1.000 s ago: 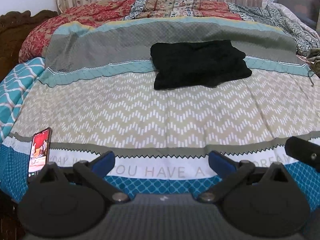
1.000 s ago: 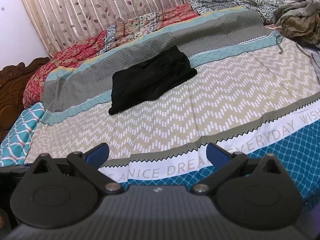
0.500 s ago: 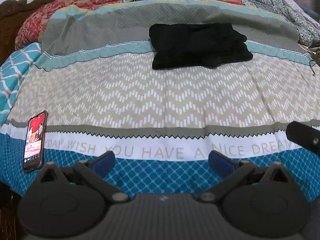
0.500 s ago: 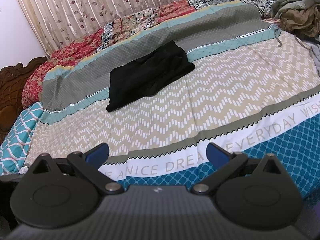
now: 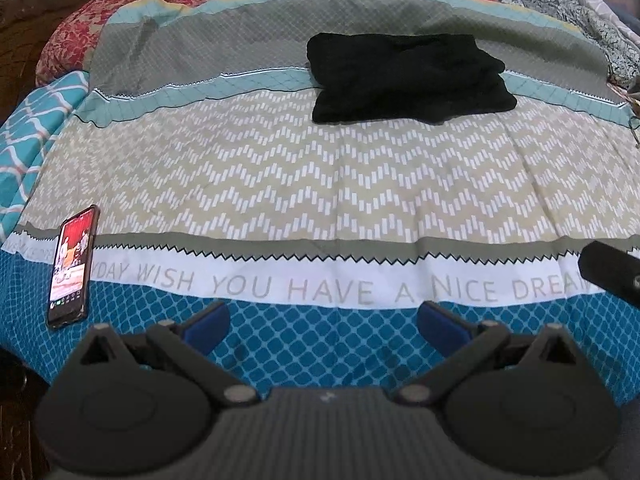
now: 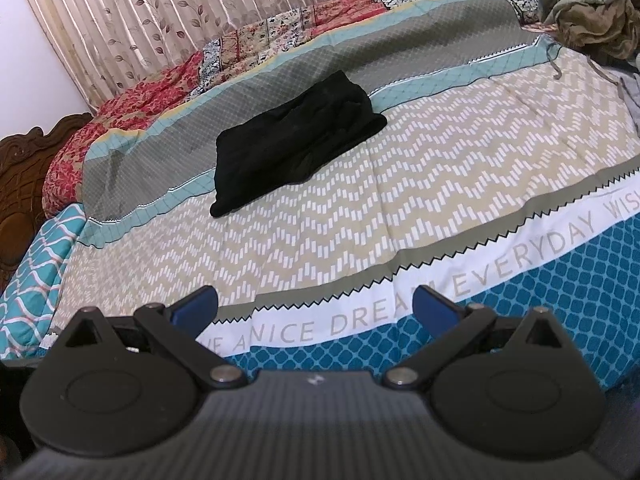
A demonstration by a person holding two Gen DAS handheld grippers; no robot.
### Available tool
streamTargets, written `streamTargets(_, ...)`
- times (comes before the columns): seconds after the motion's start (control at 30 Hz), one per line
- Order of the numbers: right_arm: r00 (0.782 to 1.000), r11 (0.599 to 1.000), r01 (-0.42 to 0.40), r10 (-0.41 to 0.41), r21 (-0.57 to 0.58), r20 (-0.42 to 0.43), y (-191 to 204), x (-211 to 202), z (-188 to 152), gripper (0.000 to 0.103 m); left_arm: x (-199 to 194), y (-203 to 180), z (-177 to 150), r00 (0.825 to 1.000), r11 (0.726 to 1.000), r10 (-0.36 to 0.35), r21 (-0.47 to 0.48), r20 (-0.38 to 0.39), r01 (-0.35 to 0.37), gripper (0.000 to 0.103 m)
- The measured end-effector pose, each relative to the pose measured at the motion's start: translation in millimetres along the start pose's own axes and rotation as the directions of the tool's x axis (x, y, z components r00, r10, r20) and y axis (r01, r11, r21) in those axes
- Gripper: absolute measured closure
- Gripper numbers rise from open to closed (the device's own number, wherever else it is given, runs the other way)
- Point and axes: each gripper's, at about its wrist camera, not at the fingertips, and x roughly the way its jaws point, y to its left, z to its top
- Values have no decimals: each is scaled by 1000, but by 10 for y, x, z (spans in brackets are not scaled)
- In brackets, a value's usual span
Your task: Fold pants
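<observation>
— Where do we see the pants (image 5: 408,78)?
— Folded, black, upper centre of the frame on the bedspread (image 5: 320,184); a phone (image 5: 72,268) lies lower left.
— Our grippers?
— Left gripper (image 5: 322,326) and right gripper (image 6: 316,308) both spread wide, holding nothing.

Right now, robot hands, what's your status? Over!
Left gripper open, right gripper open, both empty. Black pants folded on the bed, untouched. Phone near left edge, not blocking.

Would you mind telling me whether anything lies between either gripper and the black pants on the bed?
Nothing visible does. Only bare bedspread separates the open left gripper and open right gripper from the black pants. The phone lies far left, off that path.
</observation>
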Motion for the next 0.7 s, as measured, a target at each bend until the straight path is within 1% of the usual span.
streamTargets(0.3, 1000, 1000, -1, 1, 13, -6, -30, -2, -2, 0, 28, -32, -27, 1000, 1000, -4, 18, -15, 4, 0)
streamTargets(0.7, 1000, 1000, 0, 1, 21, -16, -56, 13, -15, 0, 55, -34, -37, 999, 1000, -8, 16, -31, 8, 0)
